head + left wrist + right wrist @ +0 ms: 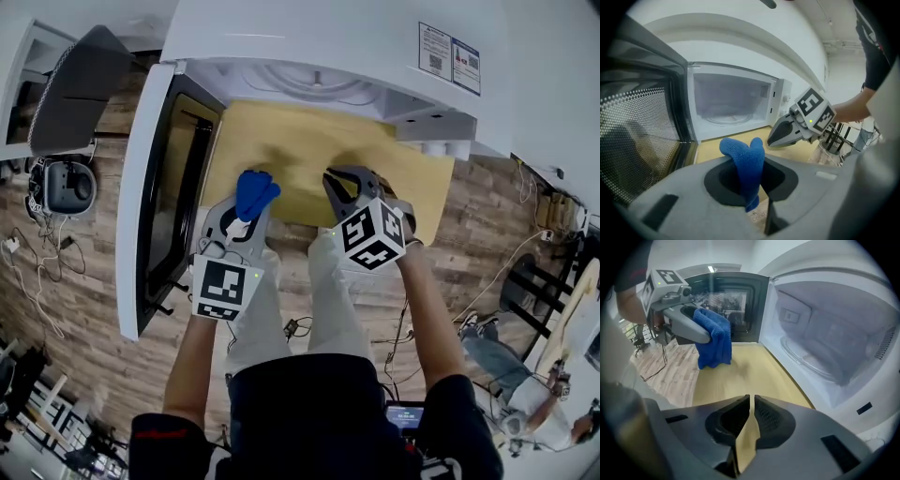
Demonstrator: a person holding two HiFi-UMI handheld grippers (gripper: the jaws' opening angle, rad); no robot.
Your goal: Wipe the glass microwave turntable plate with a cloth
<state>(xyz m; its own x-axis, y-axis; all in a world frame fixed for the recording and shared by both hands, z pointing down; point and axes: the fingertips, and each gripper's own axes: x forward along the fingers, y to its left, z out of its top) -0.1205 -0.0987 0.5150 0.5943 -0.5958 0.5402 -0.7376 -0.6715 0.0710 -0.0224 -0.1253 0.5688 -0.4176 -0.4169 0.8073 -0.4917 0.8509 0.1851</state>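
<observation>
The glass turntable plate (725, 117) lies inside the open white microwave (328, 47); in the right gripper view the plate (813, 363) shows on the oven floor at the right. My left gripper (249, 208) is shut on a blue cloth (255, 188), which sticks up between its jaws (746, 161) and hangs below them (714, 339). It hovers over the yellow tabletop (300, 150), in front of the oven mouth. My right gripper (341, 184) is beside it on the right, shut, with nothing between its jaws (751, 404).
The microwave door (157, 187) stands swung open at the left, close to my left gripper. A dark chair (80, 84) and cables lie on the wooden floor at the left. Another person (530, 394) is at the lower right.
</observation>
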